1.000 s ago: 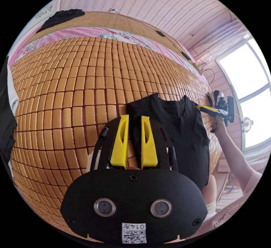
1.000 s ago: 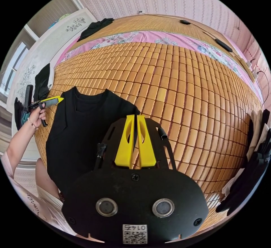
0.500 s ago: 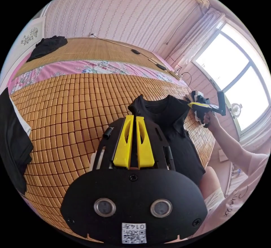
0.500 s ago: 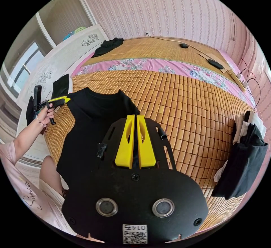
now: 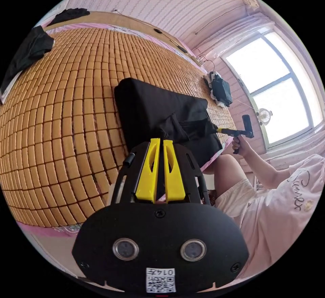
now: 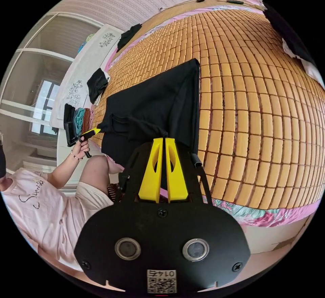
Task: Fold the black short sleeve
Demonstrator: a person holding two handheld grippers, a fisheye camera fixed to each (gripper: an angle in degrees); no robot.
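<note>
The black short-sleeve shirt [image 5: 152, 108] lies stretched over the bamboo mat [image 5: 67, 108], its straight far edge away from me and its near part raised and creased. In the left gripper view my left gripper [image 5: 159, 141] is shut on a bunched bit of the shirt's near edge. My right gripper [image 5: 218, 129], held in a hand, pinches the shirt's other near corner. In the right gripper view that right gripper [image 6: 161, 139] is shut on the shirt [image 6: 162, 101]. The left gripper [image 6: 98, 129] holds the opposite corner taut, close to the mat's [image 6: 257, 108] edge.
Dark clothes lie at the mat's far corner [image 5: 30, 47] and by the window [image 5: 220, 87]. A folded stack [image 6: 76, 118] and a black garment [image 6: 96, 82] sit on the white furniture beside the bed. The person's knee [image 6: 98, 169] is at the bed's edge.
Both grippers have swung down towards the bed's near edge with the shirt. The collar no longer shows and the shirt now spreads out over the mat. Both cameras have tilted.
</note>
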